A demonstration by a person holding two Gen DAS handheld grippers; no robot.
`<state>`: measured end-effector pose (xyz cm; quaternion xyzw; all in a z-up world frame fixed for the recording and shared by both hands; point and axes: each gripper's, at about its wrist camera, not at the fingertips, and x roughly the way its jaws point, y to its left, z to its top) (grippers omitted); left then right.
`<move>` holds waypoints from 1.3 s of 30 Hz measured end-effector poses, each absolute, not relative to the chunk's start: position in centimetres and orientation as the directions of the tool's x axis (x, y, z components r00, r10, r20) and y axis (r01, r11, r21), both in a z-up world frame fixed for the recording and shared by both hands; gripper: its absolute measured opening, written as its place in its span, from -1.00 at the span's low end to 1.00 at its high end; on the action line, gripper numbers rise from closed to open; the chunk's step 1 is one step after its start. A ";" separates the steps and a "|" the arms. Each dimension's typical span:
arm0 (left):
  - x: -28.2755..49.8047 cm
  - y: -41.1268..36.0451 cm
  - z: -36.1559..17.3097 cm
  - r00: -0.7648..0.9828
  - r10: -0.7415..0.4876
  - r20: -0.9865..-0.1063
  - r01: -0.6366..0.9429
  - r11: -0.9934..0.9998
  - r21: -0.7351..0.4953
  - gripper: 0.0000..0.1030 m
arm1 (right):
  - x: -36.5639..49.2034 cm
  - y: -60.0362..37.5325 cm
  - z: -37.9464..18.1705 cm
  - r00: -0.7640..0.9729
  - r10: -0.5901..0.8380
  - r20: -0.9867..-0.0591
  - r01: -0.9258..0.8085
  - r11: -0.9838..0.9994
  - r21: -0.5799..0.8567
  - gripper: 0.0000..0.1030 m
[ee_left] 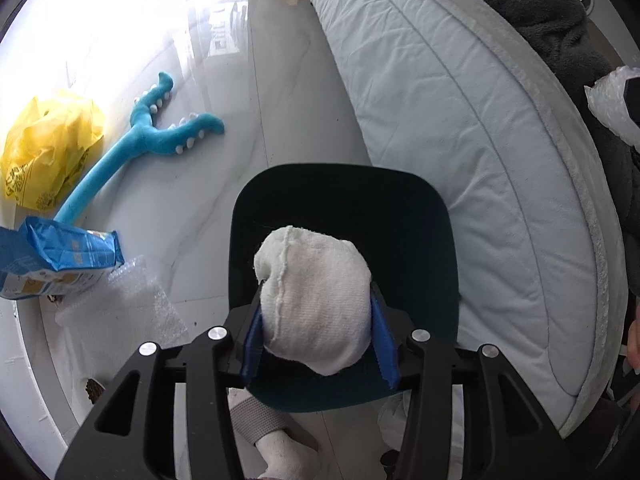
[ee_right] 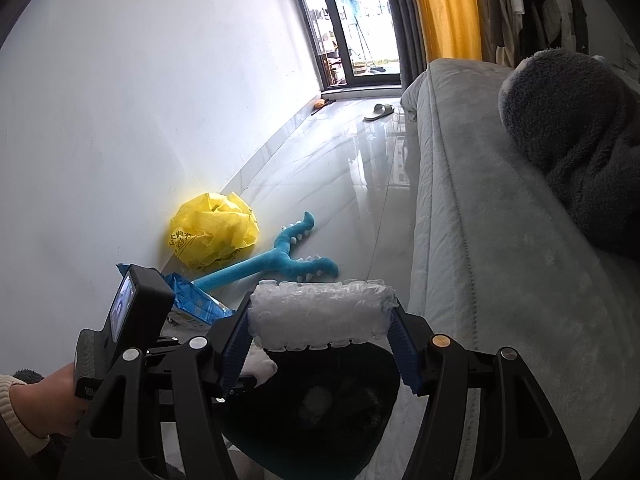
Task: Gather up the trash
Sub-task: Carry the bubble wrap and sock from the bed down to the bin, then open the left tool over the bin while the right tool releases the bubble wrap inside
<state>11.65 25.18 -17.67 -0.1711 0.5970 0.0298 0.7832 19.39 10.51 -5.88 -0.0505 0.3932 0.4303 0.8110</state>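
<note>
We've got the left gripper (ee_left: 318, 314) clamped on a white cloth wad (ee_left: 316, 300) right over the dark bin (ee_left: 420, 216), the right gripper (ee_right: 322, 320) squeezing bubble wrap (ee_right: 320, 312). Left behind us: yellow bag (ee_left: 48, 152), blue packet (ee_left: 60, 256) by the far-left wall.

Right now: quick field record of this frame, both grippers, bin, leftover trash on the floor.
left gripper: shut on white cloth wad, over the bin
right gripper: shut on bubble wrap roll
bin: dark, open top, beside the sofa
floor, by wall: yellow bag, blue packet, loose bubble wrap
also on floor: blue plush toy
</note>
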 end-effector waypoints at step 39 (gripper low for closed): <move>7.5 28.2 -5.6 0.760 0.082 -0.645 -0.204 0.972 -0.116 0.77 | 16.4 18.8 -19.6 0.075 0.394 -0.916 -0.763 0.615 0.202 0.23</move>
